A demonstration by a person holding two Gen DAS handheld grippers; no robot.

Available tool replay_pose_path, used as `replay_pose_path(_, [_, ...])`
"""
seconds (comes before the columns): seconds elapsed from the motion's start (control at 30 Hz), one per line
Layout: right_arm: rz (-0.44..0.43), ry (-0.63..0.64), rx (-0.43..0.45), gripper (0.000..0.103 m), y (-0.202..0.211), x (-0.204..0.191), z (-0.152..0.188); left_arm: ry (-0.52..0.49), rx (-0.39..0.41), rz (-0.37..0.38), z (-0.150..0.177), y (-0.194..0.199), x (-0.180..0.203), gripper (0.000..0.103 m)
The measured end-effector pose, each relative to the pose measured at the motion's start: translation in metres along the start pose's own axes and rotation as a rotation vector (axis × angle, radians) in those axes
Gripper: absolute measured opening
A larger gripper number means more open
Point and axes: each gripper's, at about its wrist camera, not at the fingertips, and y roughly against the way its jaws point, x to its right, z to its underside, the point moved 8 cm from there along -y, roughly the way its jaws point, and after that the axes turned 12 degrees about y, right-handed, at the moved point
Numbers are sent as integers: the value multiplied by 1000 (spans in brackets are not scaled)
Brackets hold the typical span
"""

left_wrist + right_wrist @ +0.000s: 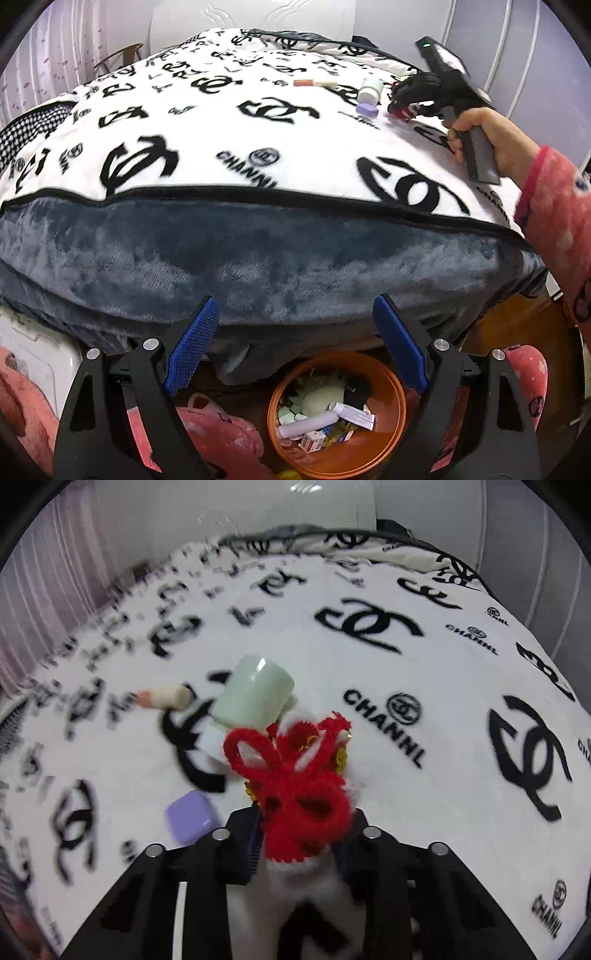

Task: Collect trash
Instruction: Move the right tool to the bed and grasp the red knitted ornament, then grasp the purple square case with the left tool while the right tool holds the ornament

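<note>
On the logo-print blanket, the right hand-held gripper pinches a red yarn ornament.

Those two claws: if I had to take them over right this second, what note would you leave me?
Right claw: shut on the red yarn ornament, still on the bed blanket.
Left claw: open, empty, above the orange bin.
Done: the bin already holds tubes and small boxes.
Left: bin the ornament, then the pale green bottle, purple case and pink-tipped stick, all lying on the blanket.
</note>
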Motion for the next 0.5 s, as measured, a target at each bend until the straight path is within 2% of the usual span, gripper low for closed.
replay_pose_path(0.13, [-54, 15, 79, 29, 47, 3, 12, -30, 12, 31, -18, -3, 18, 84])
replay_pose_path(0.33, [-163, 48, 225, 29, 141, 6, 54, -110, 95, 85, -78, -16, 63, 84])
replay_pose_path(0.43, [-154, 86, 281, 30, 179, 8, 81, -138, 110, 139, -111, -37, 90, 84])
replay_pose_path(0.5, [-141, 99, 312, 30, 201, 12, 102, -153, 106, 147, -128, -54, 104, 84])
